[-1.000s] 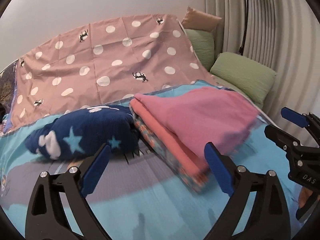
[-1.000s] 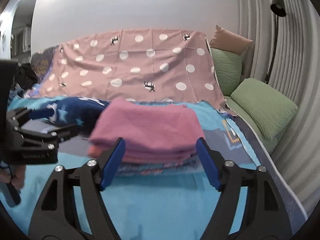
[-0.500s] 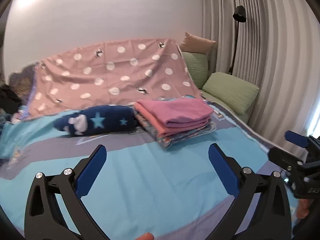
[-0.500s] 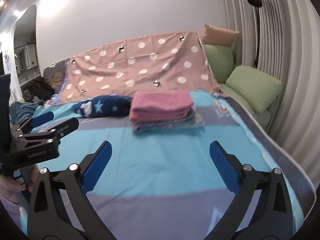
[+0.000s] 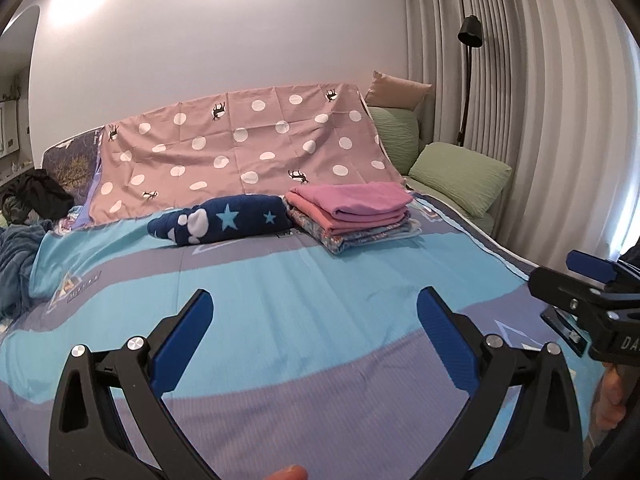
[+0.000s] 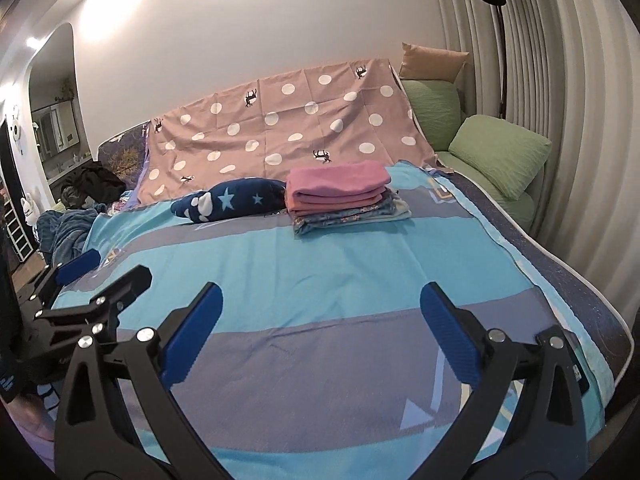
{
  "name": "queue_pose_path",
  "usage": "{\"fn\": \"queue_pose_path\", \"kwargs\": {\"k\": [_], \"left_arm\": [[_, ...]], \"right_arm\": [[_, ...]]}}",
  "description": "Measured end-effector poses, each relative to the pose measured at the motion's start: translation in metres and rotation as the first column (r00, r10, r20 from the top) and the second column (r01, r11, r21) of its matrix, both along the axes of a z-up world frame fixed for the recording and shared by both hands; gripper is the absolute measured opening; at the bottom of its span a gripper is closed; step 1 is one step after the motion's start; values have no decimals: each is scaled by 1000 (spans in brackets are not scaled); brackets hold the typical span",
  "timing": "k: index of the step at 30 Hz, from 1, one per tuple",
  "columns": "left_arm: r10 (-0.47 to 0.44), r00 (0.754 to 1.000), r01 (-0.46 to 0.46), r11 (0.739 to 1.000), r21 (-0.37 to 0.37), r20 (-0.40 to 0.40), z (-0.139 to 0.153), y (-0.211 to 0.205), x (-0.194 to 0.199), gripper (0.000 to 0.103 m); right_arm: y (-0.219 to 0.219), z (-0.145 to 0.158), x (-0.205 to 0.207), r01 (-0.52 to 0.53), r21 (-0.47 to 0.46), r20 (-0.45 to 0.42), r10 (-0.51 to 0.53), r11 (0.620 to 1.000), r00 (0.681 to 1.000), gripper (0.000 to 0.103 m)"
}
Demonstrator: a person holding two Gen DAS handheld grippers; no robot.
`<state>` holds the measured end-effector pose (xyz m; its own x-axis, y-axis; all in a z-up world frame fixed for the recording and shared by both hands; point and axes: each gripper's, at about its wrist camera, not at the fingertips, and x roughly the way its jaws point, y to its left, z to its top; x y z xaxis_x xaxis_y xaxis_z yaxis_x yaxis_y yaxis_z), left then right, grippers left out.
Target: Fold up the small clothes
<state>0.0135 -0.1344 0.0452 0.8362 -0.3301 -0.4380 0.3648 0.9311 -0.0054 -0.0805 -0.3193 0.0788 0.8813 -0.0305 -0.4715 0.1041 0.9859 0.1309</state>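
Left wrist view: the left gripper (image 5: pixel 314 330) hangs over bare bedspread (image 5: pixel 280 288) with its jaws spread wide and nothing between them. Well ahead, near the spotted sheet (image 5: pixel 240 148), sits the stack (image 5: pixel 350 210) — a pink piece folded on top, an orange one under it, patterned blue ones at the bottom. Just left of it, touching or nearly so, lies a navy star bundle (image 5: pixel 222 220), rolled rather than flat. The right gripper (image 5: pixel 576 296) shows at the right edge, a hand (image 5: pixel 610 400) below it.

Right wrist view: the right gripper (image 6: pixel 320 324) is likewise spread and empty, over the same bedspread (image 6: pixel 320 264). The stack (image 6: pixel 340 196) stands square and tidy at the far end, the navy bundle (image 6: pixel 230 200) beside it. The left gripper (image 6: pixel 92 292) enters at the left, also holding nothing.

By my reading, the folding of the stacked pieces is done and both grippers are clear of them. What may be left is the navy bundle, if it counts — and perhaps the dark heap (image 6: pixel 94 182) at far left, though I cannot tell whether that belongs to the task.
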Motion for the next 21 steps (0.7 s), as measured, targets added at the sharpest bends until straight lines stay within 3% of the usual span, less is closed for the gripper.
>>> {"fn": "queue_pose_path", "kwargs": {"k": [9,21], "left_arm": [[-12,1000,11,999,-51,-28,-1,14,-25,102],[-54,998,52,997,-54,-39,-7,13,-39,102]], "right_arm": [[8,-2,-20,18,-19,3,-18,1000,1000,101],[14,-9,-27,38,-33,-15,-39,999,999,101]]}}
